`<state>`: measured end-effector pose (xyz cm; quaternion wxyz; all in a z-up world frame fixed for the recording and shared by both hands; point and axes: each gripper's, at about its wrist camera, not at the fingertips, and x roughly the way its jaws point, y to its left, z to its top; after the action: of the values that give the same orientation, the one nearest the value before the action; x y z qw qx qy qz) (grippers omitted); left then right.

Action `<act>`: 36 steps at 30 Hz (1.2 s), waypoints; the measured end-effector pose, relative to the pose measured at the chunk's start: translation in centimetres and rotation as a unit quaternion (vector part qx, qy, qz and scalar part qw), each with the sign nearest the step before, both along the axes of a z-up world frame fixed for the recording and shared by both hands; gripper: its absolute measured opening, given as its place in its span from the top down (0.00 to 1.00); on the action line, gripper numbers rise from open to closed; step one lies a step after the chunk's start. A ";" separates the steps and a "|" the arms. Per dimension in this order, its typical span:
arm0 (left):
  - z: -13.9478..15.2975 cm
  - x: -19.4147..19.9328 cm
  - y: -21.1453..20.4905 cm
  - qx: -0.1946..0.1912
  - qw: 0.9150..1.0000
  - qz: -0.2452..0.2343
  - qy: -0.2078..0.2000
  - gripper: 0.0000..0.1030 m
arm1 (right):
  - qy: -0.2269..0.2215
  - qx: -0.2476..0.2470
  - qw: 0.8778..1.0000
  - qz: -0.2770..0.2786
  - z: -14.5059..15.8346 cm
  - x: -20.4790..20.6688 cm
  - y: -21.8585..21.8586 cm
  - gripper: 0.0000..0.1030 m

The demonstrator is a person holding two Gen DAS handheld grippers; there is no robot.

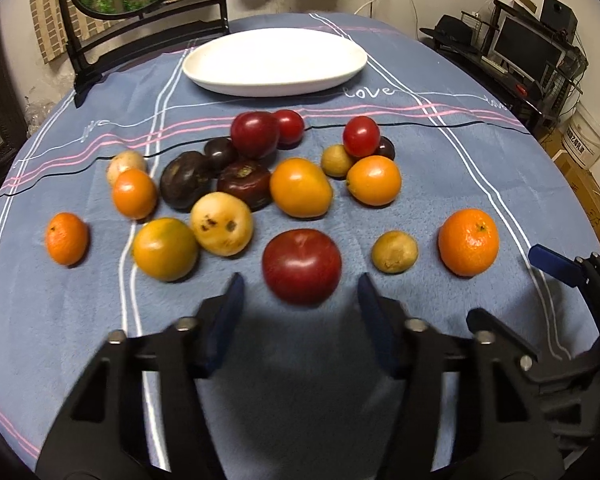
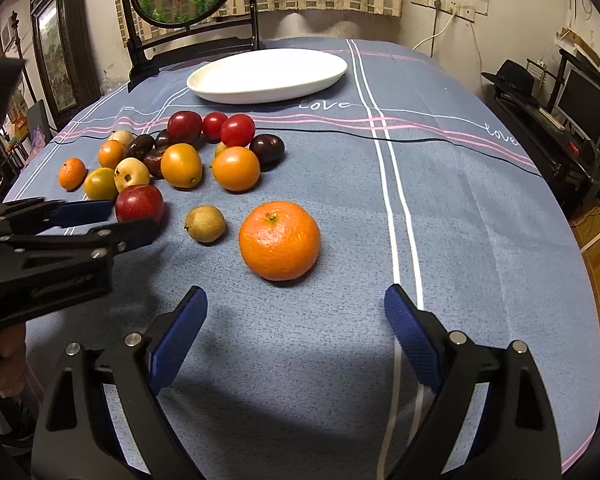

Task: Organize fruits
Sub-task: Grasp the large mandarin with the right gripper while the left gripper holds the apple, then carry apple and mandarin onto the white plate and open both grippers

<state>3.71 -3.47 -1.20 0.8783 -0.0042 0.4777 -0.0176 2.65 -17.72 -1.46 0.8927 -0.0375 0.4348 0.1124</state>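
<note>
Several fruits lie loose on the blue cloth: oranges, red and dark plums, small tomatoes and yellow-brown ones. Nearest is a red apple (image 1: pixel 302 266) (image 2: pixel 140 204), just ahead of and partly between the blue pads of my left gripper (image 1: pixel 300 300) (image 2: pixel 134 218); a gap shows on each side, so it is open. In the right wrist view, my right gripper (image 2: pixel 296 300) (image 1: pixel 504 284) stands wide open and holds nothing. A large mandarin (image 2: pixel 279 240) (image 1: pixel 469 242) sits just beyond its tips. A white oval plate (image 1: pixel 276 60) (image 2: pixel 266 74) lies bare at the far side.
A dark wooden chair (image 1: pixel 80 52) (image 2: pixel 140 52) with a round mirror back stands behind the plate on the left. A small brown fruit (image 1: pixel 394 251) (image 2: pixel 205 223) lies between the apple and the mandarin. A desk with monitors (image 1: pixel 528 48) and boxes flank the table's right edge.
</note>
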 end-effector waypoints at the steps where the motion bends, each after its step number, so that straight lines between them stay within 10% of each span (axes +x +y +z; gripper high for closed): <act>1: -0.1 0.3 0.0 0.001 1.000 0.001 0.000 0.60 | 0.001 -0.002 1.000 0.000 0.0 0.1 0.1 0.12; 10: 0.3 -0.2 1.8 -0.015 1.000 0.008 -0.007 0.60 | -0.005 -0.024 0.999 0.020 0.2 2.3 1.7 0.13; 13: 0.7 -0.6 2.5 -0.017 1.000 0.010 -0.012 0.61 | 0.010 -0.022 0.999 0.032 -0.3 3.4 2.2 0.50; 15: 1.1 -0.9 2.9 -0.018 1.000 0.009 -0.017 0.60 | 0.010 -0.028 0.999 0.029 -0.4 3.6 2.3 0.55; 28: 8.5 5.7 6.2 0.032 0.995 0.000 -0.099 0.60 | -0.116 0.020 0.992 0.052 8.1 7.9 3.9 0.55; 36: 6.9 16.0 7.2 0.034 0.997 0.014 -0.074 0.60 | -0.115 -0.006 0.992 0.048 6.4 17.3 8.0 0.56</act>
<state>19.76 3.69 5.72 0.9111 0.0203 0.4116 0.0104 19.97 -9.76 4.98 0.9301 -0.0761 0.3277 0.1471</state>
